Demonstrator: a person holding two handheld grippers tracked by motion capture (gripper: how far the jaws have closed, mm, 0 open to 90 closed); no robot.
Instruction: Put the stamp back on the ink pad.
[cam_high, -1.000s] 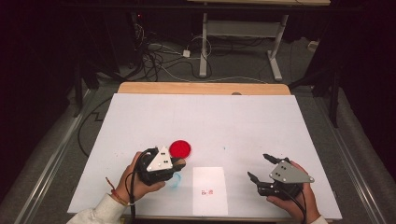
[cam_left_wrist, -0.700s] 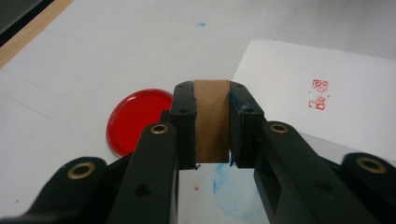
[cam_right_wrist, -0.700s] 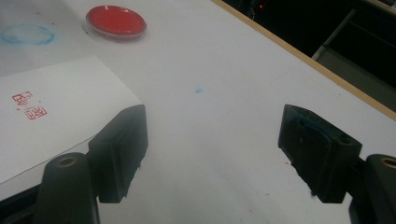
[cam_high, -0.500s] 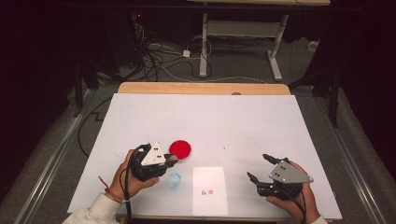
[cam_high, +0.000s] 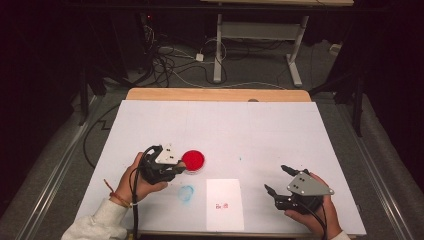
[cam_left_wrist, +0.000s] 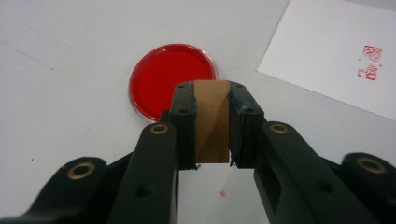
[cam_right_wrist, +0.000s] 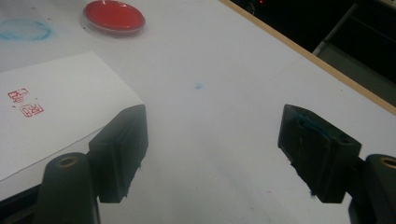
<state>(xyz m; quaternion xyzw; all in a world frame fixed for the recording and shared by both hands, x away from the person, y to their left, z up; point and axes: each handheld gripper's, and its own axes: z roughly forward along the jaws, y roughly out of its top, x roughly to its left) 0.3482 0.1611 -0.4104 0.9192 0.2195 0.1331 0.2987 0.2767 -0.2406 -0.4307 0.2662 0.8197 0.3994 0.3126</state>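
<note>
The left gripper (cam_left_wrist: 212, 130) is clamped on a wooden stamp (cam_left_wrist: 212, 119), a plain brown block pinched between both pads, its far end reaching just past the jaw tips and its near end showing below them. In the left gripper view the stamp hangs just short of the ink pad (cam_left_wrist: 172, 79), a round dish of red ink with a clear rim that lies straight beyond the jaw tips; the stamp's top edge overlaps the dish's near rim in the picture, but whether it touches the ink cannot be told. In the high view the left gripper (cam_high: 175, 167) sits in the left hand (cam_high: 137, 177) with its tips right at the left edge of the ink pad (cam_high: 193, 160). To the right of the dish lies a white paper (cam_left_wrist: 336, 51) bearing a red seal mark (cam_left_wrist: 369, 61); from above, the paper (cam_high: 225, 205) lies near the front edge of the table (cam_high: 225, 125), between the two hands, with a blue smudge (cam_high: 186, 193) just to its left. The right gripper (cam_right_wrist: 212, 158) stands wide with nothing between its pads, held over bare table well right of the paper; from above, the right gripper (cam_high: 277, 182) points toward the table's middle.
</note>
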